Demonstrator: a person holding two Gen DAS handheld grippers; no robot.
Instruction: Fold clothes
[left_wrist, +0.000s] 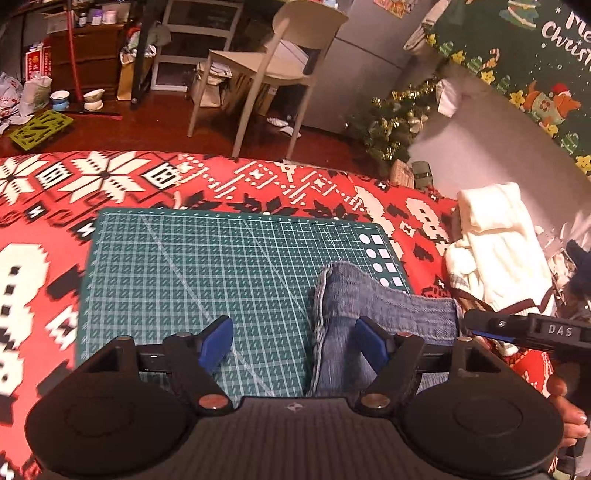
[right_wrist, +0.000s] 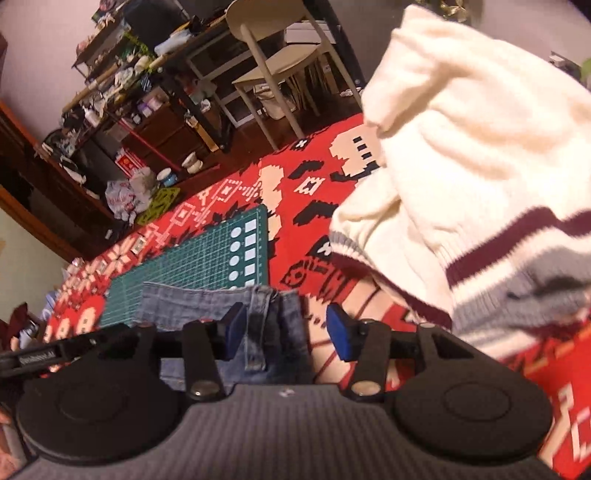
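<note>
The denim garment (left_wrist: 354, 306) lay partly folded on the green cutting mat (left_wrist: 207, 266), while the cream sweater (right_wrist: 461, 177) sat bunched just beside it, apparently not yet folded. The left gripper (left_wrist: 295, 341) and right gripper (right_wrist: 286, 326) both stood apart, clamping nothing.

Counted on the table: one red patterned cloth (left_wrist: 258, 184), one green cutting mat (left_wrist: 203, 266), one folded pair of jeans (left_wrist: 347, 295), one cream sweater (left_wrist: 495, 251) with maroon and grey stripes. Counted beyond the table: one pale chair (left_wrist: 280, 62), one small decorated tree (left_wrist: 395, 125), two white ceramic cups (left_wrist: 77, 99) on the floor. Grippers noted: two, left gripper (left_wrist: 295, 343) and right gripper (right_wrist: 286, 328).
</note>
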